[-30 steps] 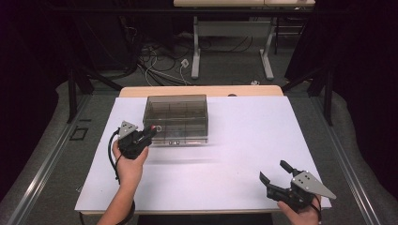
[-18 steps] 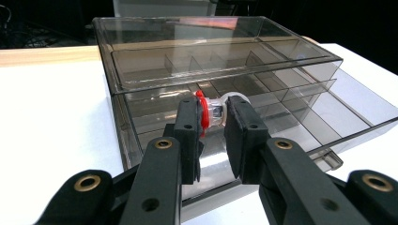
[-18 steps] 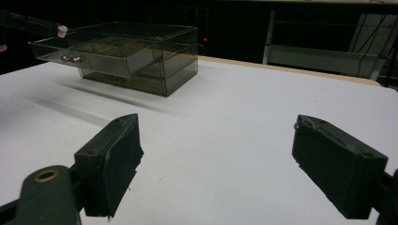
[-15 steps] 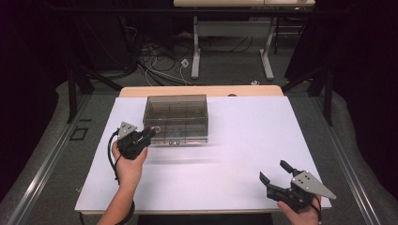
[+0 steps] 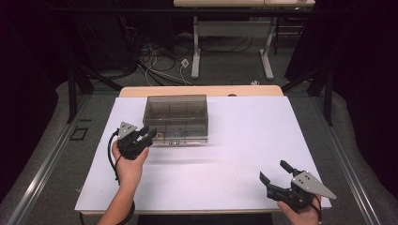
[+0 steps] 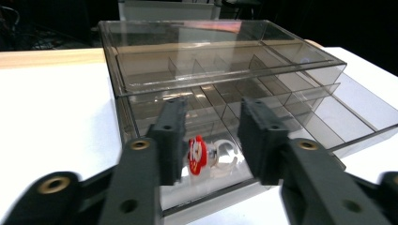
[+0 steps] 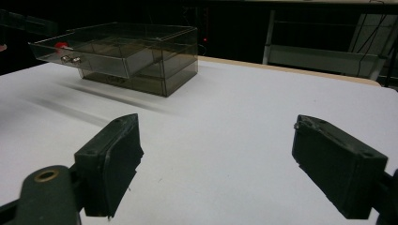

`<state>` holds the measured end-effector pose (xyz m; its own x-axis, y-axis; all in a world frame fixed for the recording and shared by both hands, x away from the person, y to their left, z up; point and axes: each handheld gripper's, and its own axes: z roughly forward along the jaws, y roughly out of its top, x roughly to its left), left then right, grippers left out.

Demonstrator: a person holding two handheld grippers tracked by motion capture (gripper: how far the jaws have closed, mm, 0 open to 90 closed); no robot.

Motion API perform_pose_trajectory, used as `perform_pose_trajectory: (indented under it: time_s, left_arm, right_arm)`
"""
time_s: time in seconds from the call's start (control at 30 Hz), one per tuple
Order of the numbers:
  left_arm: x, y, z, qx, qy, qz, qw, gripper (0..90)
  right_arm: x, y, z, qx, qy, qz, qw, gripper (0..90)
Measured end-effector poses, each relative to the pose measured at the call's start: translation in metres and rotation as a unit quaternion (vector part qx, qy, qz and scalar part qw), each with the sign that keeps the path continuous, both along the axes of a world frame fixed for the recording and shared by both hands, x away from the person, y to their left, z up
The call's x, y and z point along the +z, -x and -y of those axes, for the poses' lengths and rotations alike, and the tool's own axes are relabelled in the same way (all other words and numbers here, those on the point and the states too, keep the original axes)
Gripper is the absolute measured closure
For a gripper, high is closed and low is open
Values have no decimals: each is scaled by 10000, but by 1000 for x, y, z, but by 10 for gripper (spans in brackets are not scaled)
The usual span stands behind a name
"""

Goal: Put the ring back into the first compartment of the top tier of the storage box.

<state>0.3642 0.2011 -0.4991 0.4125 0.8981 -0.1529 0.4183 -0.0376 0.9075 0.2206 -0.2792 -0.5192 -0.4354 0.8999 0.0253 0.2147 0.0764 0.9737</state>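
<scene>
The white worktop [image 5: 234, 154] carries a smoky transparent drawer box [image 5: 177, 118], which stands toward its far left part and serves as the landmark here. The box has two levels divided into compartments, and its lower drawer [image 6: 263, 140] is pulled partly out toward the person. The left tool [image 5: 146, 134] sits just at the front left corner of the box, held in the person's left hand [image 5: 127, 164]; its jaws have just been opening and now stand apart, released, with nothing pressed between them. In the left gripper view a small red flower-shaped ring [image 6: 199, 155] lies in the drawer's front compartment, seen between those jaws. The right tool [image 5: 277, 174] rests well apart from the box, near the worktop's front right corner, its jaws spread wide and empty.
</scene>
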Motion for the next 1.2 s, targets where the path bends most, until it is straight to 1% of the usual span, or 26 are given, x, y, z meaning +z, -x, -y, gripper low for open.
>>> perform_pose_trajectory:
  time_s: [0.1, 0.17, 0.27, 0.33, 0.37, 0.4, 0.57, 0.77, 0.97, 1.03, 1.1, 1.13, 1.2]
  left_arm:
    - [4, 2, 1, -24, 16, 45, 10000, 537]
    - [7, 3, 2, -47, -20, 76, 10000, 504]
    - [11, 5, 4, -80, -12, 115, 9999, 457]
    - [14, 7, 5, -147, -73, 147, 9998, 422]
    - [16, 8, 5, -148, -53, 173, 9997, 403]
    - [17, 10, 6, -161, -29, 150, 9998, 381]
    - [22, 15, 6, -223, -48, 150, 9996, 271]
    - [28, 22, 3, -370, -209, 139, 9990, 184]
    - [29, 33, -3, -458, -168, 112, 9987, 152]
    - [28, 37, -5, -440, -192, 102, 9988, 104]
    - [26, 40, -8, -432, -133, 34, 9990, 47]
    - [26, 41, -9, -434, -57, 20, 9990, 35]
    - [25, 45, -11, -461, -43, 18, 9989, 16]
  right_arm:
    - [0, 0, 0, 7, 14, -2, 10000, 152]
    - [0, 0, 0, 5, 18, 2, 10000, 152]
    - [0, 0, 0, 0, 18, 0, 10000, 152]
    - [0, 0, 0, 11, 10, 1, 10000, 152]
    - [0, 0, 0, 5, 13, 3, 10000, 152]
    - [0, 0, 0, 4, 13, 1, 10000, 152]
    - [0, 0, -1, 3, 25, 5, 10000, 152]
    - [0, 0, -1, -4, 25, 7, 10000, 152]
    - [0, 0, -1, 15, 36, 4, 10000, 152]
    - [0, 0, -1, 25, 47, -1, 10000, 152]
    - [0, 0, -1, 28, 49, 0, 10000, 152]
    - [0, 0, -2, 26, 46, -5, 10000, 152]
    - [-1, 0, -2, 8, 30, 4, 10000, 152]
